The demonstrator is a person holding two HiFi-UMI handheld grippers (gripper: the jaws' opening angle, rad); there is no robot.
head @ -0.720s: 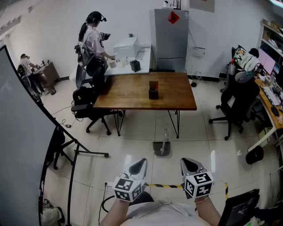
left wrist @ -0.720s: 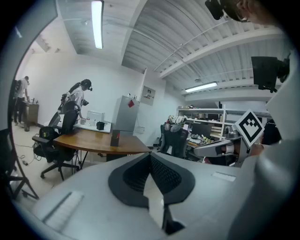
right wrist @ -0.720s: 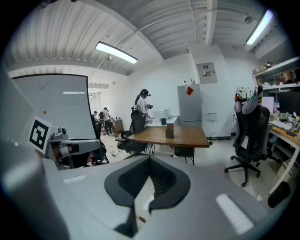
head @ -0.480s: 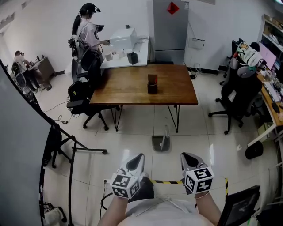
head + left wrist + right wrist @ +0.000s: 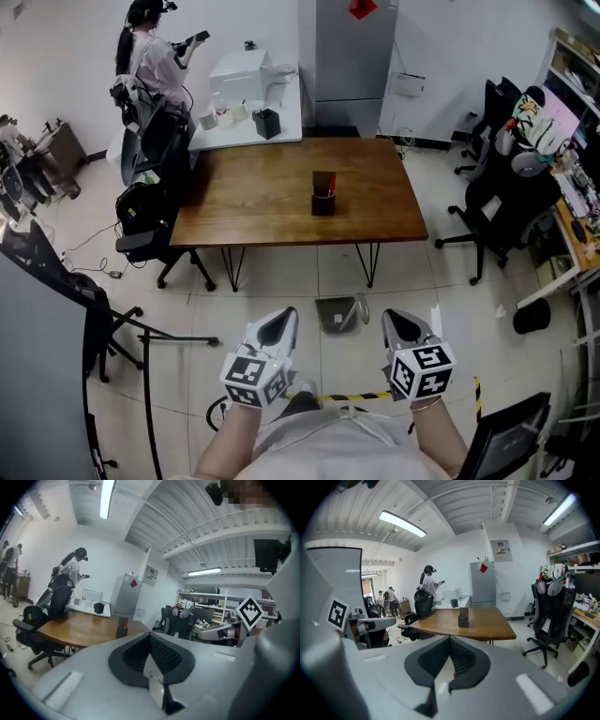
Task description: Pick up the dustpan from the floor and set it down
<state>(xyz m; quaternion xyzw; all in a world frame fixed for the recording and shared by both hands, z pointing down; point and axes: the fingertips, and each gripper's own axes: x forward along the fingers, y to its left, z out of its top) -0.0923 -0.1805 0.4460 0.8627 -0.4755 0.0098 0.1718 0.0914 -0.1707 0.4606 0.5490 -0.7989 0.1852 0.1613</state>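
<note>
White floor tiles (image 5: 281, 281) are filling most of the head view. A brown wooden table (image 5: 262, 206) is standing on thin black legs at the centre of the frame. Behind it, at the top centre, a grey fridge (image 5: 352, 56) is standing against the wall, with a white table (image 5: 246, 122) sitting just to its left. A black office chair (image 5: 492, 202) is sitting at the right edge of the wooden table, and a second chair (image 5: 150, 202) is sitting at its left edge. A person (image 5: 148, 56) is standing at the upper left, beside the white table.

I am holding my left gripper (image 5: 279, 326) at the lower centre-left and my right gripper (image 5: 401, 326) at the lower centre-right, side by side and well apart, both above the floor. The left jaws are pressing together with nothing between them. The right jaws are doing the same, closed on nothing.

At the lower centre, the grey dustpan (image 5: 337, 314) is lying on the floor. It is sitting just below the wooden table's near edge in the frame and between my two gripper tips, clear of both. Lower down, a yellow-and-black striped tape (image 5: 352, 397) is running across the tiles between my wrists. A small dark holder (image 5: 324, 194) with something red in it is standing near the middle of the wooden table.
</note>
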